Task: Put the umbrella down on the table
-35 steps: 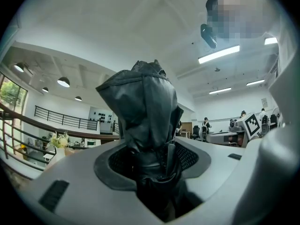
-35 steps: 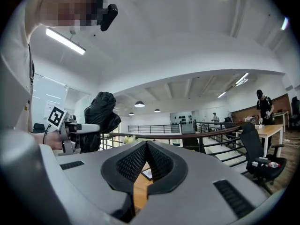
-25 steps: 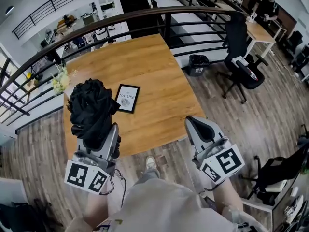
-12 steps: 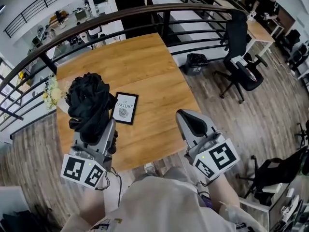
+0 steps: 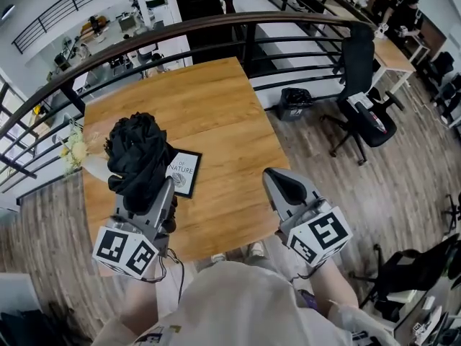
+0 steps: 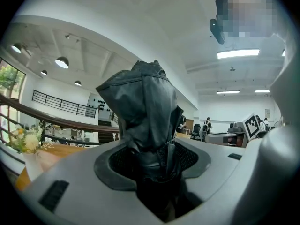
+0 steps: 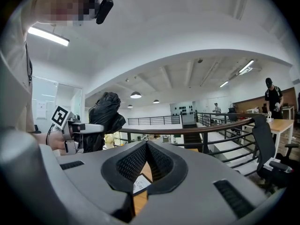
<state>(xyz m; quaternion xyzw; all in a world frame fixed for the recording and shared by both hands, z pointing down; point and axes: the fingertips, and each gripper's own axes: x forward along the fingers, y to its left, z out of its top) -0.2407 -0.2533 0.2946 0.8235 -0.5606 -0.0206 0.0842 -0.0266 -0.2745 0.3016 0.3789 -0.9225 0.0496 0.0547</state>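
A folded black umbrella (image 5: 137, 153) stands upright in my left gripper (image 5: 146, 193), whose jaws are shut on its lower part. The left gripper view shows the umbrella (image 6: 145, 107) rising from between the jaws of the left gripper (image 6: 154, 161). It hangs over the near left part of the wooden table (image 5: 216, 107). My right gripper (image 5: 282, 184) is shut and empty, over the table's near right edge. In the right gripper view its jaws (image 7: 146, 145) meet at the tips, with the umbrella (image 7: 105, 114) off to the left.
A black-framed card printed "Nature" (image 5: 181, 171) lies on the table just right of the umbrella. Flowers in a vase (image 5: 74, 150) stand at the table's left edge. A dark railing (image 5: 216, 26) runs behind the table. An office chair (image 5: 360, 85) and a bin (image 5: 294, 99) stand to the right.
Both grippers have moved forward over the table's near edge. The umbrella has stayed upright in the left gripper's grip.
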